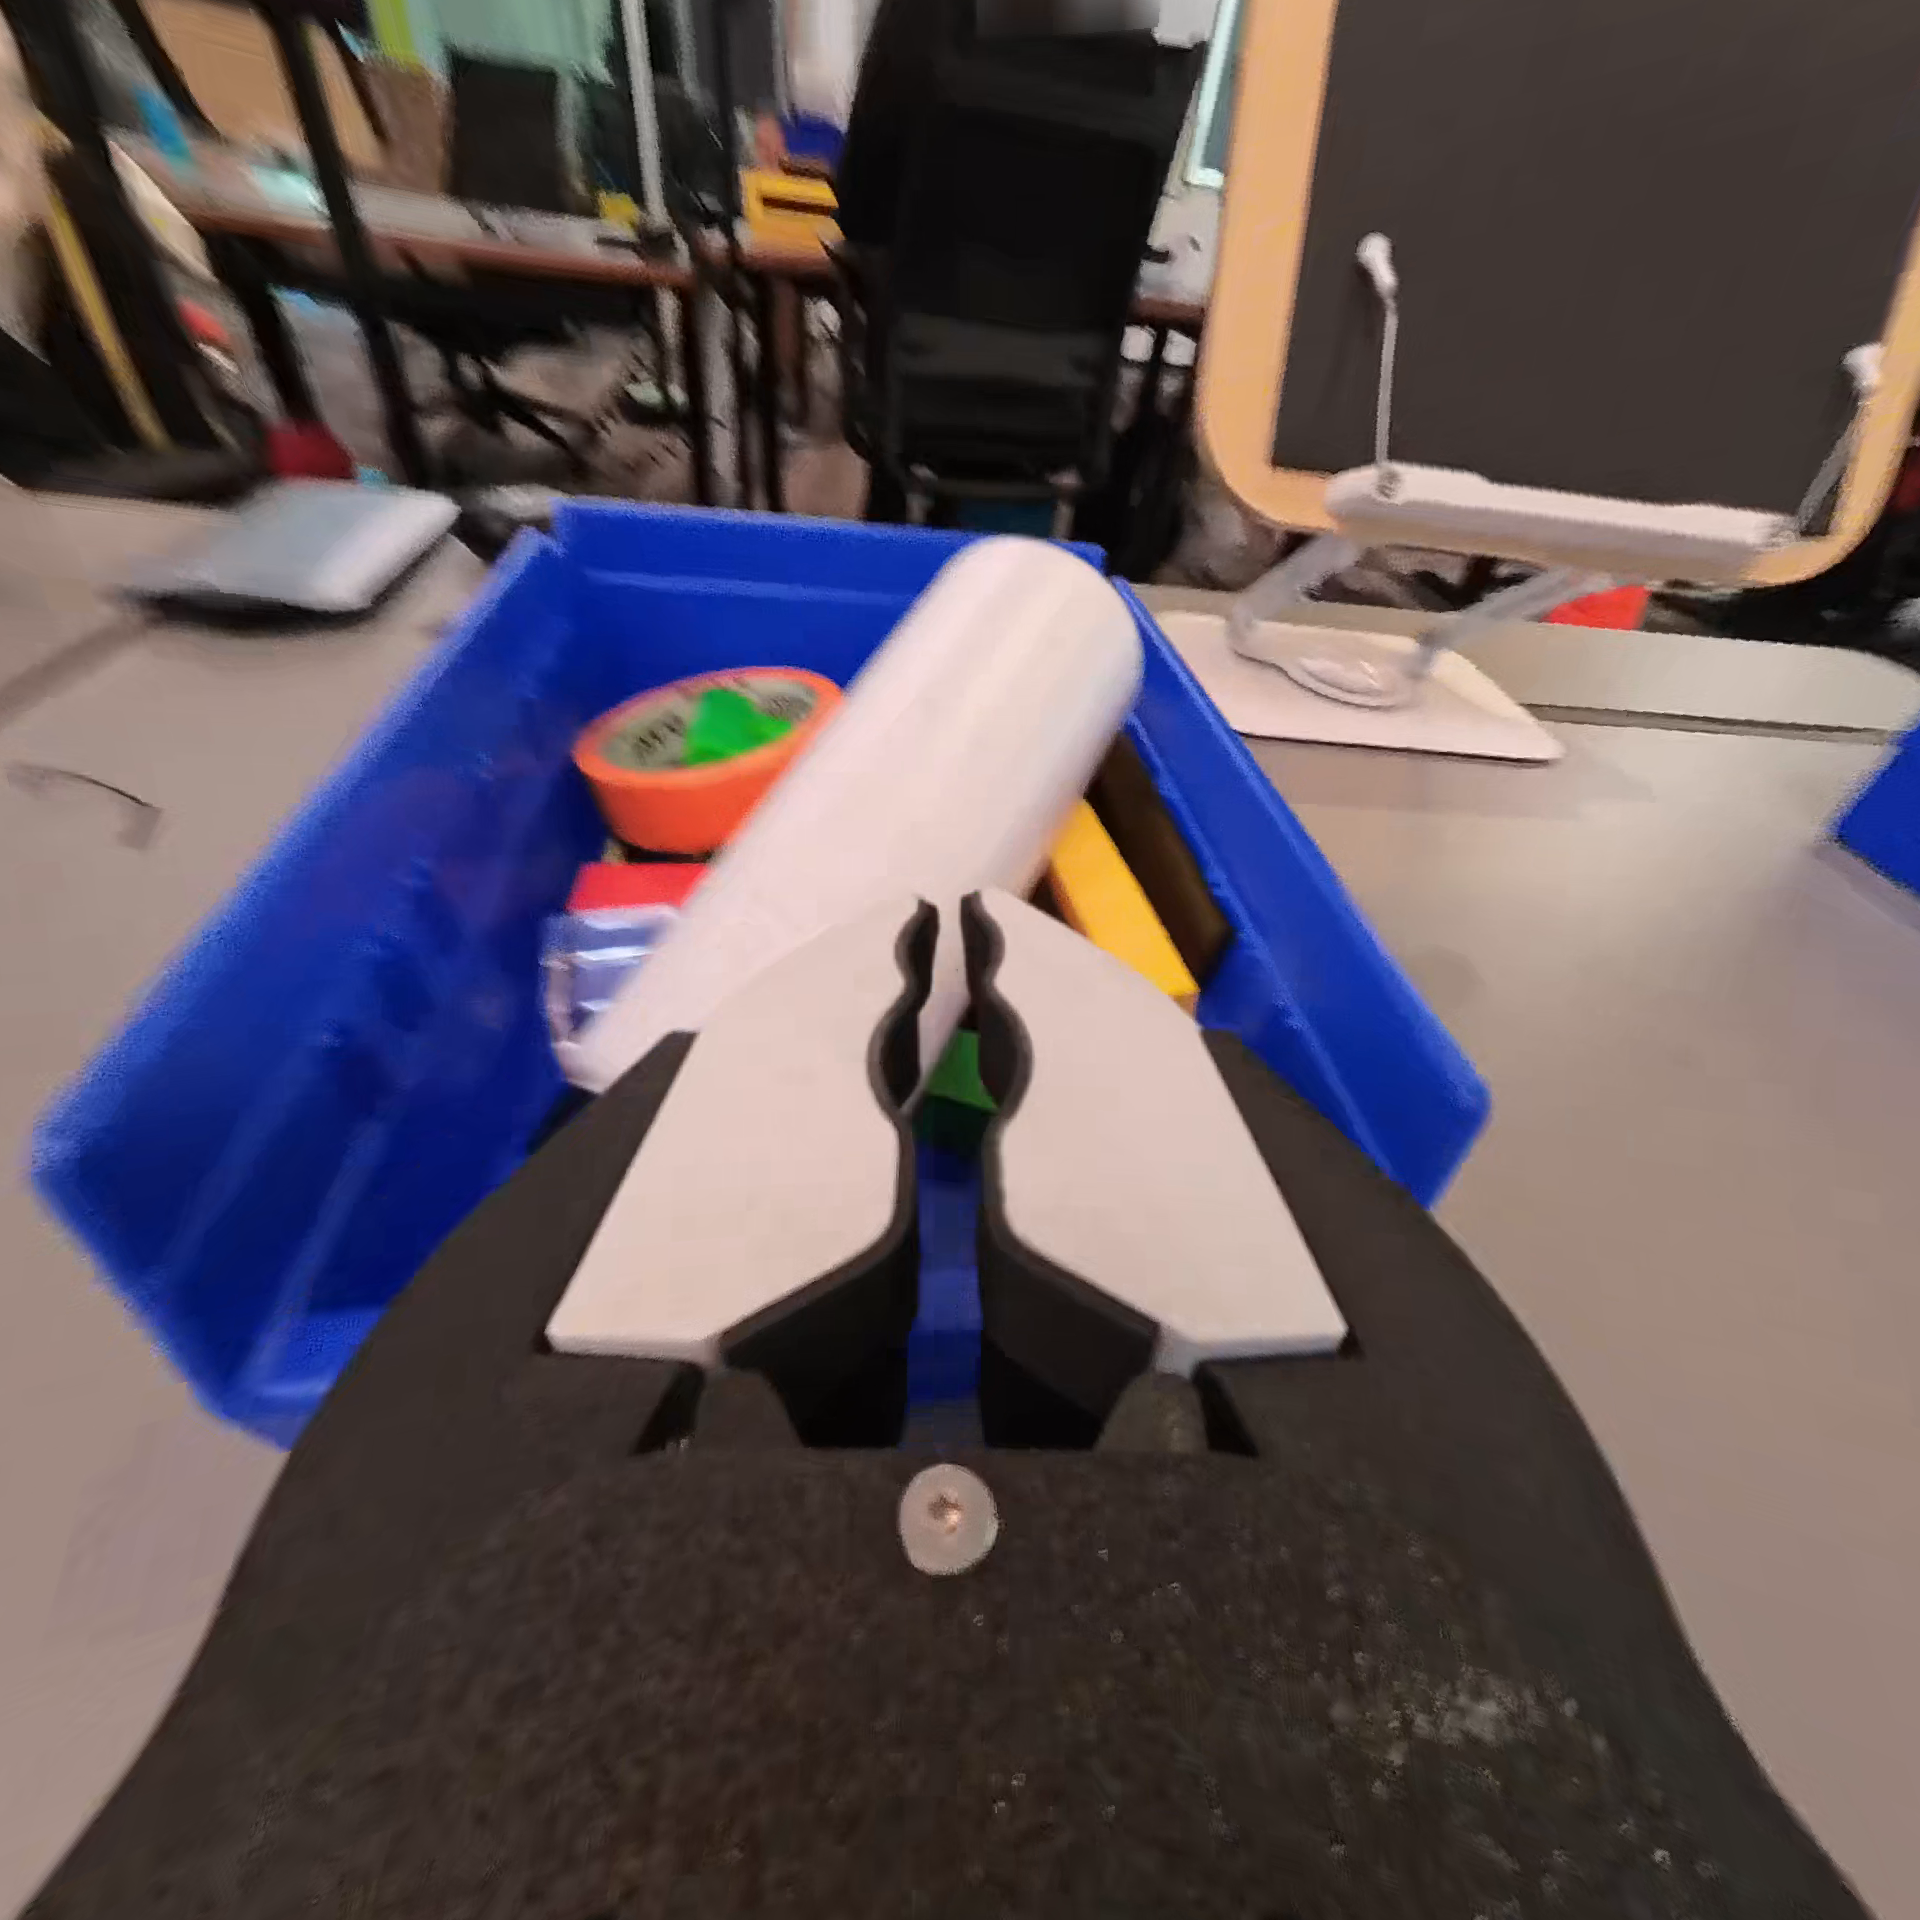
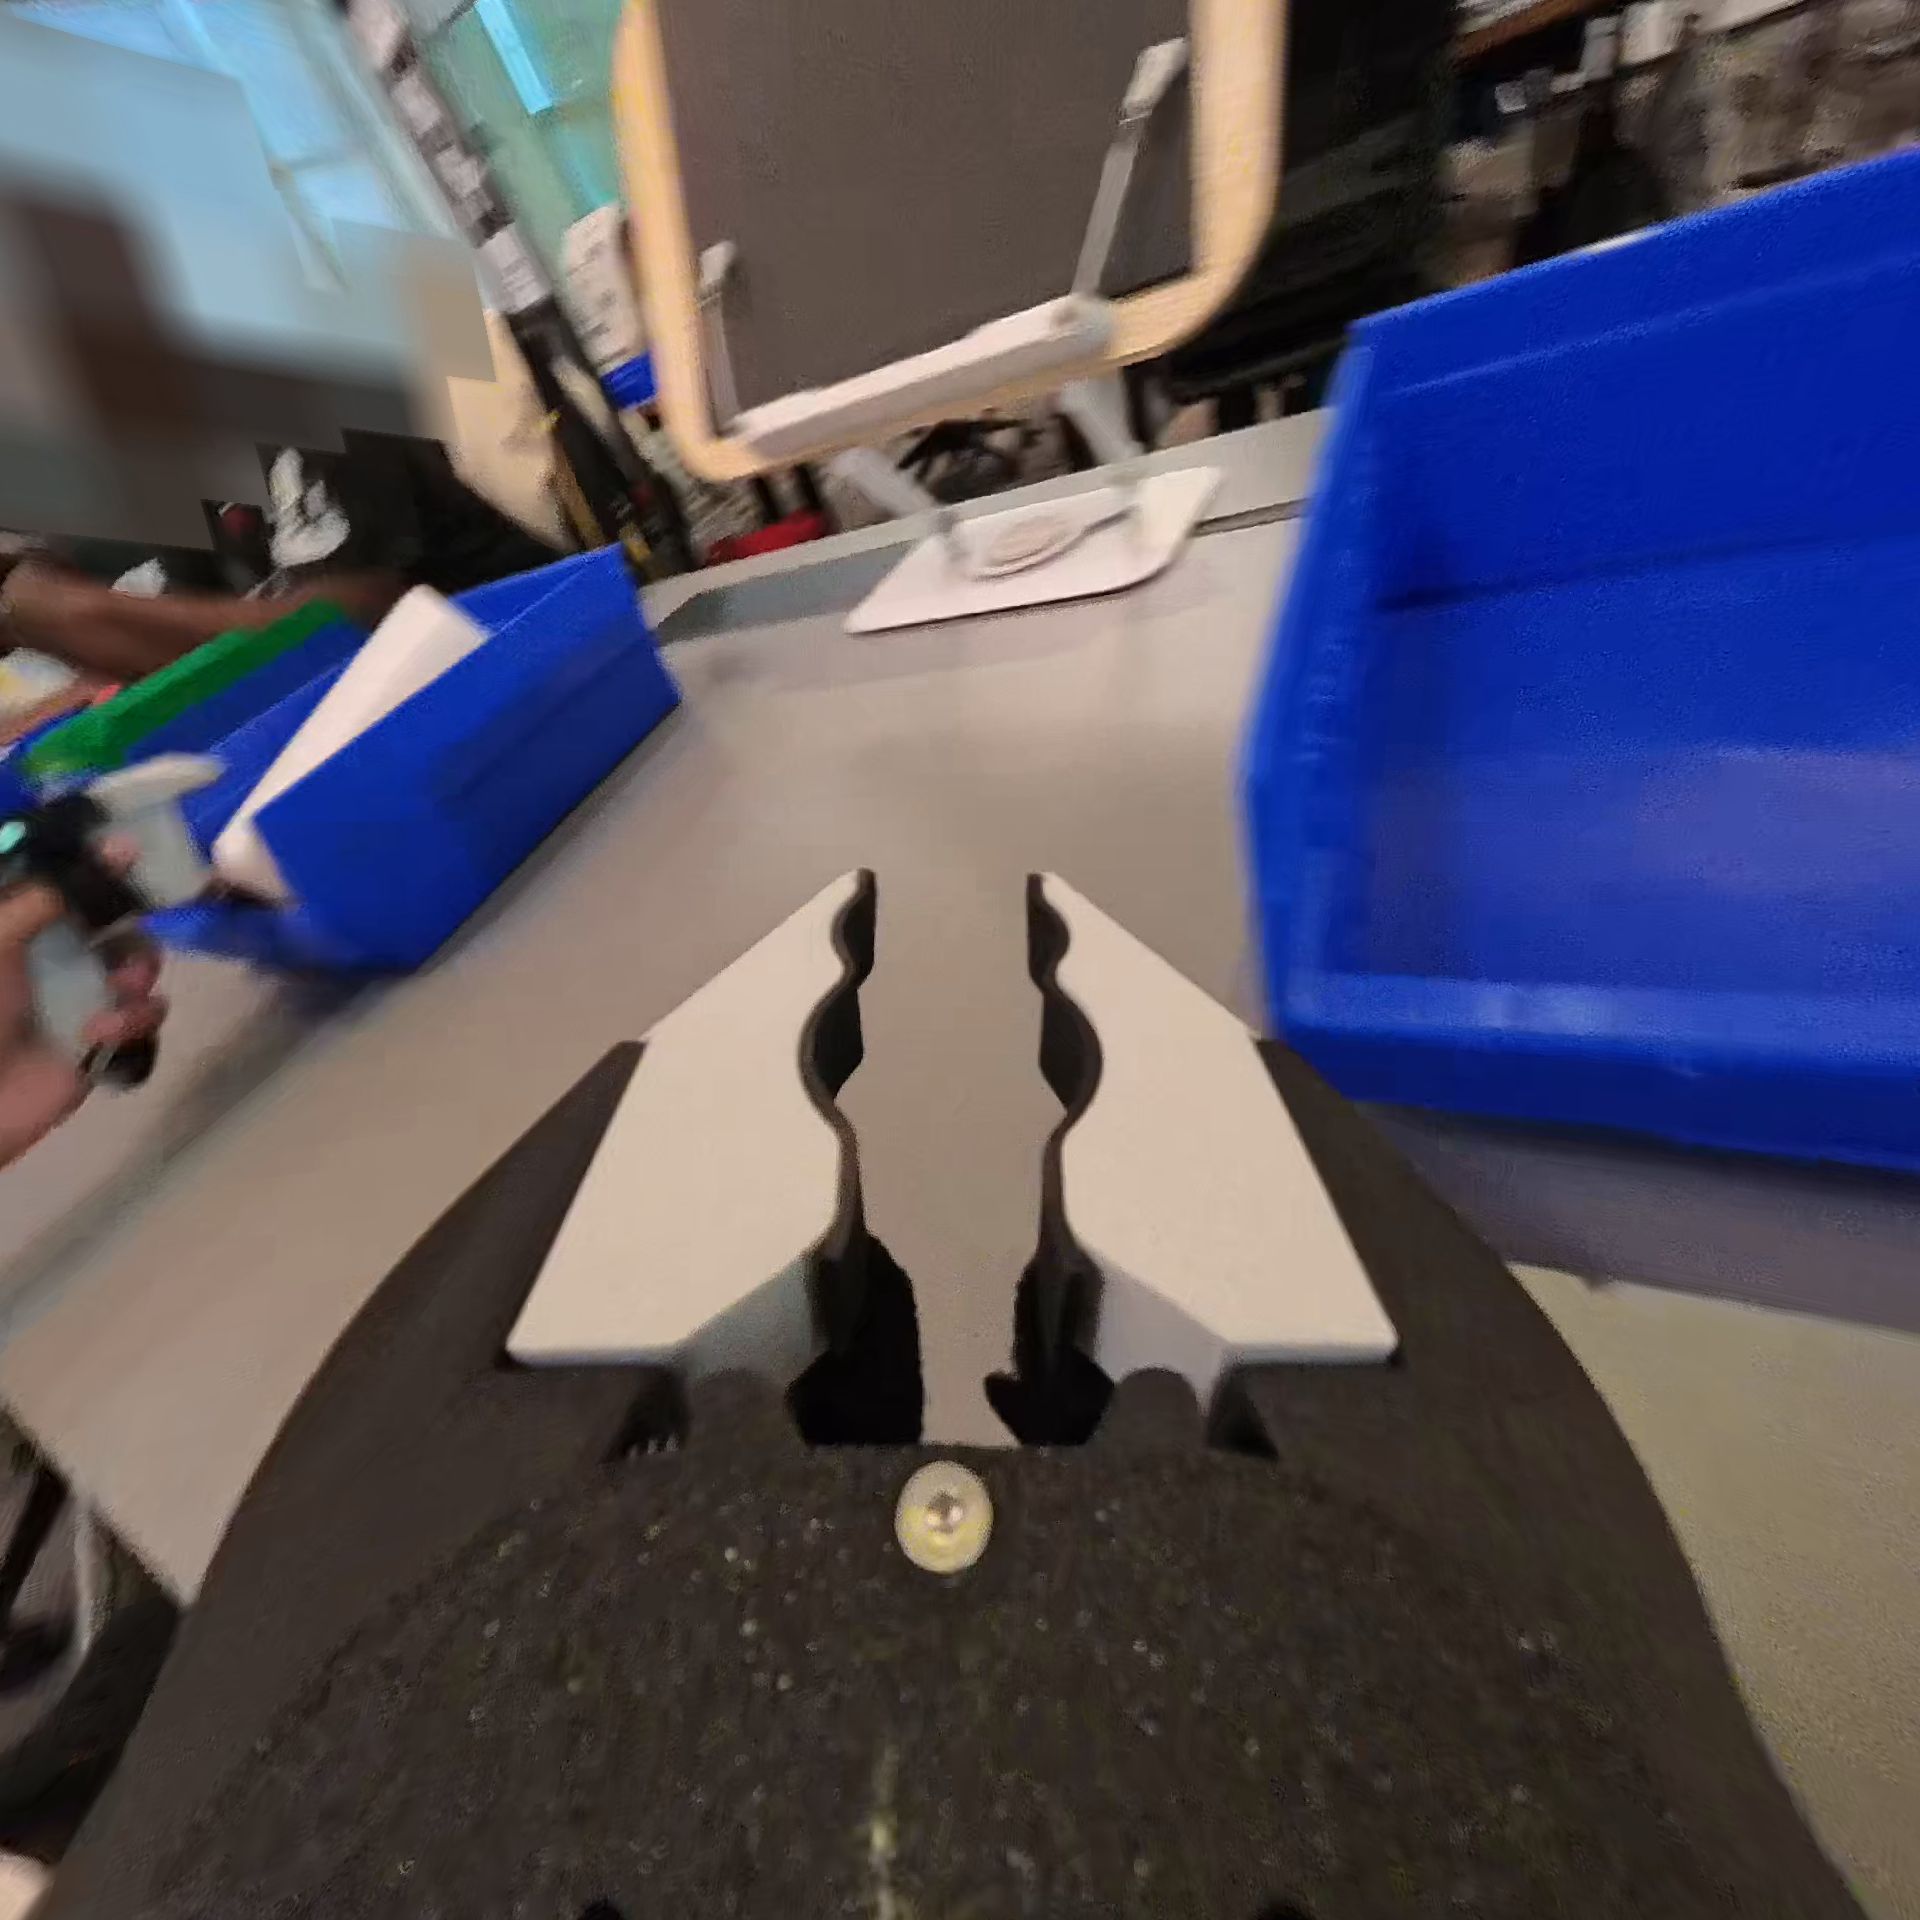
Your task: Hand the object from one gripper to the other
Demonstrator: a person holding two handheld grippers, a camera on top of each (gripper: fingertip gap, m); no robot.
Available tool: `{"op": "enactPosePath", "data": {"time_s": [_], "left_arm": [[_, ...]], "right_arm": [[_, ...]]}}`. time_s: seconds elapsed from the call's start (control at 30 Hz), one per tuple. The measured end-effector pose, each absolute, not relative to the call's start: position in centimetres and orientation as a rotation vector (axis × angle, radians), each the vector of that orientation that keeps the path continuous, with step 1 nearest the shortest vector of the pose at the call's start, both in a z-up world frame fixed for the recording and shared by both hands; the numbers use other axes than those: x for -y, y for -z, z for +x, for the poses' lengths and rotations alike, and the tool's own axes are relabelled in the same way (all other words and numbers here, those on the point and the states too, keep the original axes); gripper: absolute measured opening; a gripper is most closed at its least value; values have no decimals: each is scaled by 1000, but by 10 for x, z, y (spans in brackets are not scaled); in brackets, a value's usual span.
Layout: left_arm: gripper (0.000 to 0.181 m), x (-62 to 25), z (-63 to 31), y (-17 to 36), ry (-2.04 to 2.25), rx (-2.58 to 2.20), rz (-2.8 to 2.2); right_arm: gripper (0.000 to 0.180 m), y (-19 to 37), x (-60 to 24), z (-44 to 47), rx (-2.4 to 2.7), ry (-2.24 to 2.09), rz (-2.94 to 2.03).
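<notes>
A white cylinder (image 1: 935,748) lies tilted in the left blue bin (image 1: 312,935), its far end over the bin's back right rim. My left gripper (image 1: 945,914) hovers over the cylinder's lower part. Its jaws are almost closed, with only a thin slit, and nothing shows clamped between them. The cylinder (image 2: 353,707) and the left gripper (image 2: 145,821), held by a hand, also show at the far left of the right wrist view. My right gripper (image 2: 951,883) is open and empty above the grey table (image 2: 935,727), beside a second blue bin (image 2: 1558,727).
The left bin also holds an orange tape roll (image 1: 675,790), a yellow block (image 1: 1112,904), a green block (image 1: 956,1081) and a red block (image 1: 634,883). A dark panel in a tan frame (image 1: 1558,312) stands on a white base (image 1: 1382,707) at the table's back. My hands' fingertips stand some 45 cm from each other.
</notes>
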State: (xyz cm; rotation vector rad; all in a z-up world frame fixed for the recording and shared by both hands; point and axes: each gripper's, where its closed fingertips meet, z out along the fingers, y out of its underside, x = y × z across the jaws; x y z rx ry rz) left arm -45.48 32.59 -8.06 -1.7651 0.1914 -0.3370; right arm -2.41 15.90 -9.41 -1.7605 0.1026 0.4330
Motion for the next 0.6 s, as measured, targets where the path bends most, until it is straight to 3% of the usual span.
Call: {"op": "enactPosePath", "data": {"time_s": [0.27, 0.6], "left_arm": [[9, -313, -418, 94, 367, -324, -1845], [20, -275, -403, 89, 487, -219, -1907]], "right_arm": [[52, 109, -165, 54, -274, -254, -1799], [52, 114, -141, 95, -371, -89, -1802]]}}
